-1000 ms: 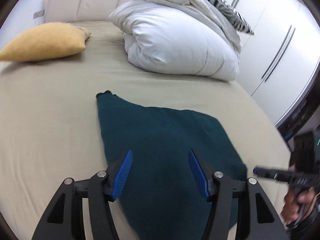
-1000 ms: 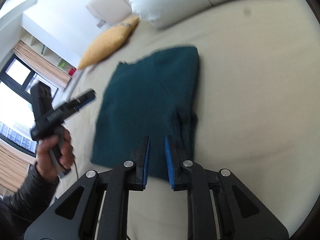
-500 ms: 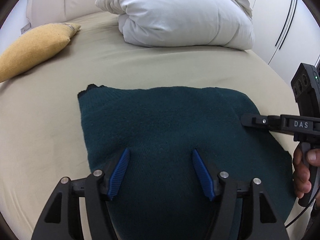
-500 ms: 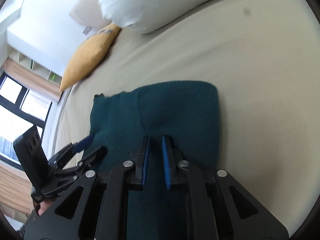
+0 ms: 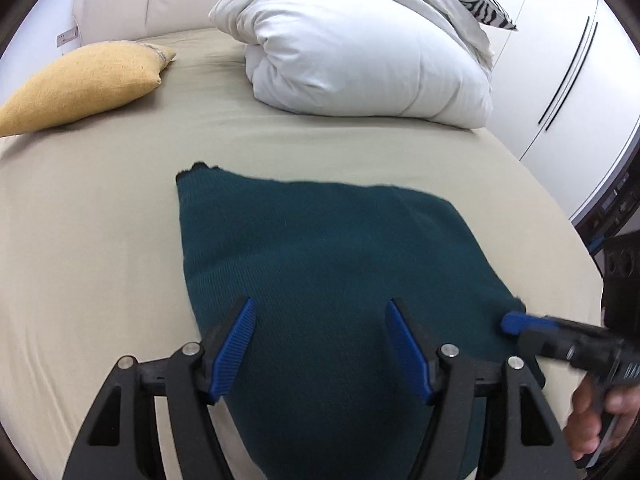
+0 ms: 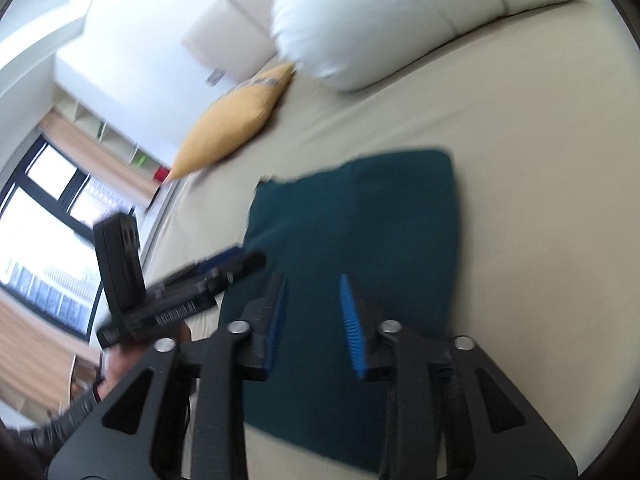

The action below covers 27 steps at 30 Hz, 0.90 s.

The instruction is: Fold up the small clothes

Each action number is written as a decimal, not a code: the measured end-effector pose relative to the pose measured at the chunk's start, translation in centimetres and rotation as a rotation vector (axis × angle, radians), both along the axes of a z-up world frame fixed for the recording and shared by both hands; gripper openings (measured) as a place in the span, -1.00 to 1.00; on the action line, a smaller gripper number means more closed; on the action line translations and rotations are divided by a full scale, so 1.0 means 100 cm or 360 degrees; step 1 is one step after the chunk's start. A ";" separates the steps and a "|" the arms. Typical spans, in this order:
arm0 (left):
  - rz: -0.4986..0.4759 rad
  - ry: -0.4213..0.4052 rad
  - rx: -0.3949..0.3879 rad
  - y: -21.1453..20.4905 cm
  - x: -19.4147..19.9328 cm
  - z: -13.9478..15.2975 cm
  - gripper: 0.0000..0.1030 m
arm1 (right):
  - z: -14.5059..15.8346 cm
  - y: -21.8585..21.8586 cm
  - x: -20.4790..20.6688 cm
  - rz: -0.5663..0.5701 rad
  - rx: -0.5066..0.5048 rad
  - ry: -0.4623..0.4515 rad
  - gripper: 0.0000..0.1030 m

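Dark teal knit garment (image 5: 332,280) lies folded flat on beige bed sheet (image 5: 100,240), near bed's front edge; yellow cushion (image 5: 80,80) and white duvet (image 5: 360,52) well apart behind it. Left gripper (image 5: 320,344) above garment's near part, jaws spread wide, nothing between pads. Right gripper (image 6: 314,320) above garment, jaws have just been opening, now parted with nothing gripped; view blurred. Person's hand (image 5: 596,416) on right gripper's handle.

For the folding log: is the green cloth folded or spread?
Folded: the cloth lies flat on the bed, with one rounded doubled edge.
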<state>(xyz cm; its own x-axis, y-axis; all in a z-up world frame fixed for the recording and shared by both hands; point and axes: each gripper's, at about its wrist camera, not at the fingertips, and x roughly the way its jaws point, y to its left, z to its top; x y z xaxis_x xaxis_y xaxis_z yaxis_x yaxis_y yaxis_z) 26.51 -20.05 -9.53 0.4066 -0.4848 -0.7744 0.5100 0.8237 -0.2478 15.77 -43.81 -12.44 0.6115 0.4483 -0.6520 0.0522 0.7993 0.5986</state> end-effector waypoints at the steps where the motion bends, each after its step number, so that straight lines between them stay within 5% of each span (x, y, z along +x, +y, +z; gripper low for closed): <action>1: -0.0023 -0.0022 0.0052 -0.003 -0.005 -0.006 0.34 | -0.010 0.003 -0.006 0.0007 -0.0053 0.0044 0.15; 4: -0.0038 -0.0081 0.0071 0.003 -0.018 -0.005 0.34 | -0.028 -0.002 -0.023 0.0013 -0.0041 0.0058 0.10; 7: 0.0055 -0.0045 -0.0103 0.031 -0.026 0.013 0.34 | -0.012 -0.020 -0.038 -0.0084 0.0006 0.0037 0.14; 10: 0.0202 -0.0101 -0.0238 0.065 -0.027 0.027 0.56 | 0.008 -0.045 -0.045 -0.0207 -0.0014 -0.0041 0.32; 18: 0.0205 0.0406 -0.0380 0.063 0.003 -0.021 0.64 | -0.037 -0.084 -0.002 -0.0303 0.0247 0.0231 0.40; 21: 0.0185 0.0509 -0.0362 0.048 0.002 -0.037 0.62 | -0.048 -0.084 0.008 -0.0270 0.0285 0.0233 0.35; 24: 0.0177 0.0555 -0.0378 0.039 0.007 -0.044 0.53 | -0.048 -0.068 0.024 -0.0157 0.0190 0.0261 0.07; 27: 0.0189 0.0612 -0.0381 0.033 0.016 -0.047 0.26 | -0.054 -0.055 0.039 -0.0091 0.0066 0.0346 -0.17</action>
<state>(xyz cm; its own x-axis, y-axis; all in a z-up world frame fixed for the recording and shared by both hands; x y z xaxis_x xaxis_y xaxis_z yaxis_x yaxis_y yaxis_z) 28.12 -16.71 -14.23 0.1755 -0.6357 -0.7517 0.2498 0.7673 -0.5906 19.69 -49.29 -17.82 0.4839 0.4459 -0.7530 0.2283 0.7663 0.6005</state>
